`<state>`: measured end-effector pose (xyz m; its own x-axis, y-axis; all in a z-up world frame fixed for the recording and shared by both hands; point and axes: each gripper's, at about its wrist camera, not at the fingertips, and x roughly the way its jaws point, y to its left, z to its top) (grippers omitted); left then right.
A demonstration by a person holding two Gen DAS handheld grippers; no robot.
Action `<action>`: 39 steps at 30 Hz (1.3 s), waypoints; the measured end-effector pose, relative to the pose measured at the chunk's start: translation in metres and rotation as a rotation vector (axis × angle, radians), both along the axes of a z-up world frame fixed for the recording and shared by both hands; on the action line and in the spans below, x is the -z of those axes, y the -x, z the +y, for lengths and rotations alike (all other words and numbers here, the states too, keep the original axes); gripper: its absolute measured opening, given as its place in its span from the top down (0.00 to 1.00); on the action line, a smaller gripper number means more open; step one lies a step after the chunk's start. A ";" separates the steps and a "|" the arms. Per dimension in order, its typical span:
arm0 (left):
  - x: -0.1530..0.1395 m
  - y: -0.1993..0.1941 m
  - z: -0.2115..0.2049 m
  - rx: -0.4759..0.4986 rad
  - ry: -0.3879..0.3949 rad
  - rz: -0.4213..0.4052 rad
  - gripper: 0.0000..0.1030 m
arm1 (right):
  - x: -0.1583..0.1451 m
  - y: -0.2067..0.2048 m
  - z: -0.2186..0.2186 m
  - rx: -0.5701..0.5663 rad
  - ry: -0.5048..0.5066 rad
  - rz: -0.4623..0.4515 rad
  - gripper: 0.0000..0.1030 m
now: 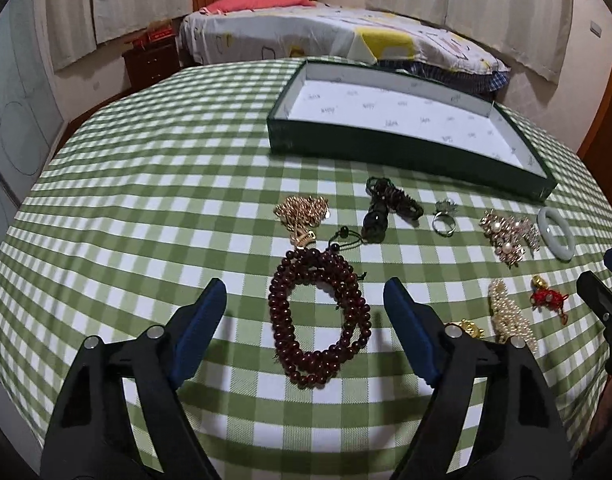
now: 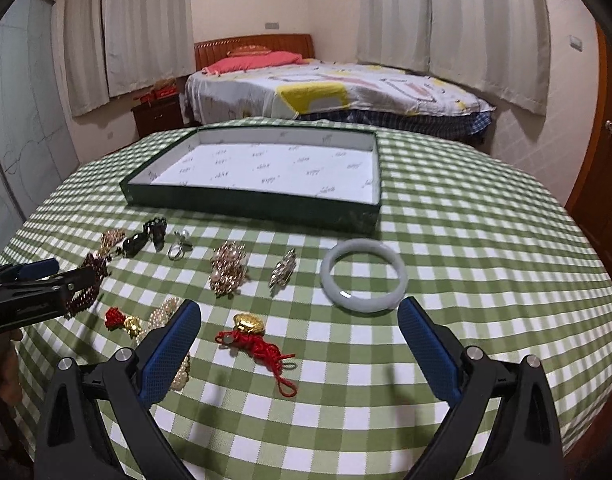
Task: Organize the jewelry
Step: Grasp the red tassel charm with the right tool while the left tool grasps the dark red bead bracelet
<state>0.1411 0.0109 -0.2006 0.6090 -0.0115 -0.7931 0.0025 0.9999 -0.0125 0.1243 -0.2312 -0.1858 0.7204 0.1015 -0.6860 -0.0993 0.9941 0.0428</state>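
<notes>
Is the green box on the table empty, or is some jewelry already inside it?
Empty. The green box shows only its printed white lining in both views; every jewelry piece lies outside it on the checked cloth.

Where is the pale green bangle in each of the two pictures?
Left wrist view: the bangle lies at the far right edge, right of the pearl brooches, below the tray's right corner.
Right wrist view: the bangle lies just right of centre, beyond the right gripper, in front of the tray's right end.
Shared landmark: the green tray, empty in both.

Repeated small dark logo on tray lining, too small to read.
</notes>
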 end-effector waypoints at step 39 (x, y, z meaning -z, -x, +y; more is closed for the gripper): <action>0.011 0.012 -0.005 0.040 -0.009 -0.043 0.59 | 0.026 -0.005 0.020 -0.142 -0.047 0.133 0.82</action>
